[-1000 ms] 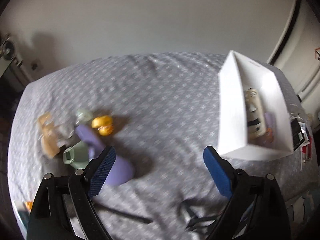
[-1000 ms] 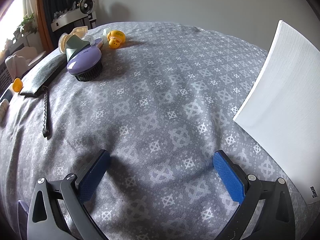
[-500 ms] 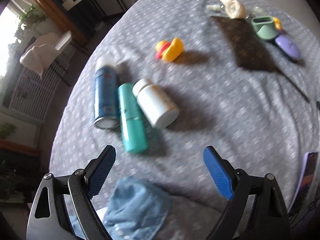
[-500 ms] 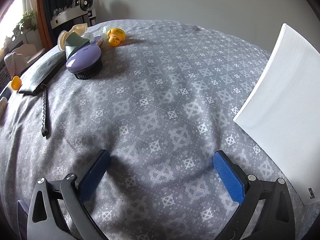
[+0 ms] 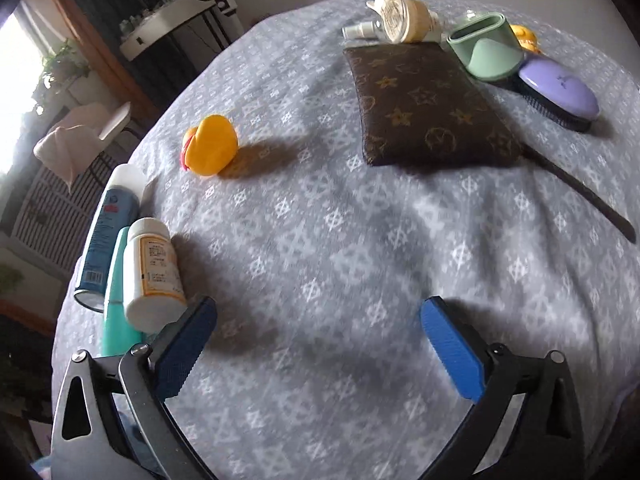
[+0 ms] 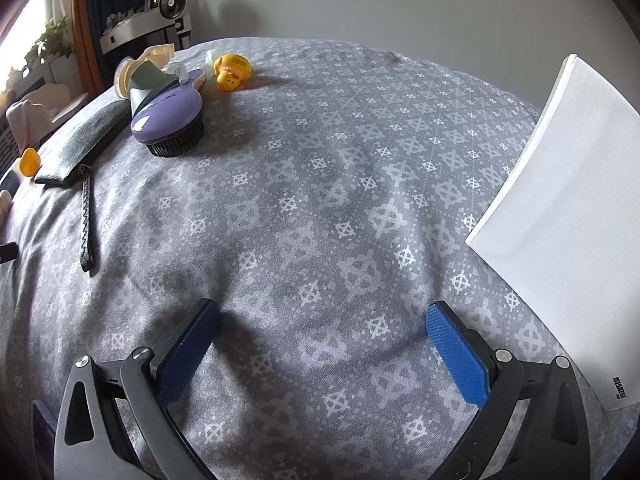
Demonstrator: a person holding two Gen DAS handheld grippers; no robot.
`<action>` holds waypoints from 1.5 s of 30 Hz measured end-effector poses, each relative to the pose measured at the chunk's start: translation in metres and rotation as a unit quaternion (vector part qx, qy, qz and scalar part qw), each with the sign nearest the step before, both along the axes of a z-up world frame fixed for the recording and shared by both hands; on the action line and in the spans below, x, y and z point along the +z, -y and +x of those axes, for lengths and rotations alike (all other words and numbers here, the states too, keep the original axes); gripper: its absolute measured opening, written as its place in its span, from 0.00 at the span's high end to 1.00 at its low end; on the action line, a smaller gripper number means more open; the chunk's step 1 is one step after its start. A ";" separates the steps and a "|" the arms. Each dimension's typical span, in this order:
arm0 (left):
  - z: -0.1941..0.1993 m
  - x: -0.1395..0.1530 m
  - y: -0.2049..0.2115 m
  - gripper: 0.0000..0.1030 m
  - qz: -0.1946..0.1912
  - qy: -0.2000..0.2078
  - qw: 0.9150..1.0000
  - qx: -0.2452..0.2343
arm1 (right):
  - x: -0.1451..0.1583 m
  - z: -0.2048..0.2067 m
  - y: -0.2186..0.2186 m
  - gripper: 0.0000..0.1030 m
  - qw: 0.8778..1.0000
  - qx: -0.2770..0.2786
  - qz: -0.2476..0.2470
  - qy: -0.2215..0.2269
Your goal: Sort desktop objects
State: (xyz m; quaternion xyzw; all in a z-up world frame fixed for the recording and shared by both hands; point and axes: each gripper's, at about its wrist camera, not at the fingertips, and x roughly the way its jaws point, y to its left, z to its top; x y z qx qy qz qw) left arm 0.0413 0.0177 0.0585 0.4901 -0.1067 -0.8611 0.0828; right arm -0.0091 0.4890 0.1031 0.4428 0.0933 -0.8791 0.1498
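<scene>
My left gripper (image 5: 318,308) is open and empty, low over the grey patterned cloth. A white pill bottle (image 5: 150,272) lies just beside its left finger, on a teal tube (image 5: 116,320) and next to a blue spray can (image 5: 106,232). A yellow rubber duck (image 5: 210,145) lies farther ahead. A brown monogram pouch (image 5: 428,108), a purple brush (image 5: 560,94), a green holder (image 5: 486,52) and a cream reel (image 5: 402,18) lie at the far right. My right gripper (image 6: 322,312) is open and empty over bare cloth. The white box (image 6: 568,208) stands to its right.
In the right wrist view the purple brush (image 6: 170,120), a second yellow duck (image 6: 232,70) and the dark pouch (image 6: 82,144) with its strap (image 6: 86,228) lie far left. A fan and shelf (image 6: 144,20) stand beyond the bed edge.
My left gripper has swung left from the white box, then on over the bottles toward the pouch. The bottles now sit at its left finger. My right gripper has barely moved.
</scene>
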 end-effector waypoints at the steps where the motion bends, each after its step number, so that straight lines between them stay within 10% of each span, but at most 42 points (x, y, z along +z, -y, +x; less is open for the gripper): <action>1: 0.003 0.001 0.001 0.00 0.009 -0.028 1.000 0.006 | 0.001 0.000 0.000 0.00 1.000 -0.001 0.003 0.001; 7: 0.015 -0.009 0.036 0.00 0.131 -0.071 0.989 0.014 | 0.041 0.002 0.025 0.00 0.998 0.034 0.001 -0.043; 21: 0.011 -0.014 0.030 0.00 0.116 -0.077 0.990 0.015 | 0.037 -0.071 0.142 0.00 0.992 0.121 0.047 -0.006; 45: 0.007 -0.015 0.023 0.00 0.106 -0.088 0.987 0.083 | 0.008 -0.001 0.035 0.00 1.000 0.018 0.016 -0.003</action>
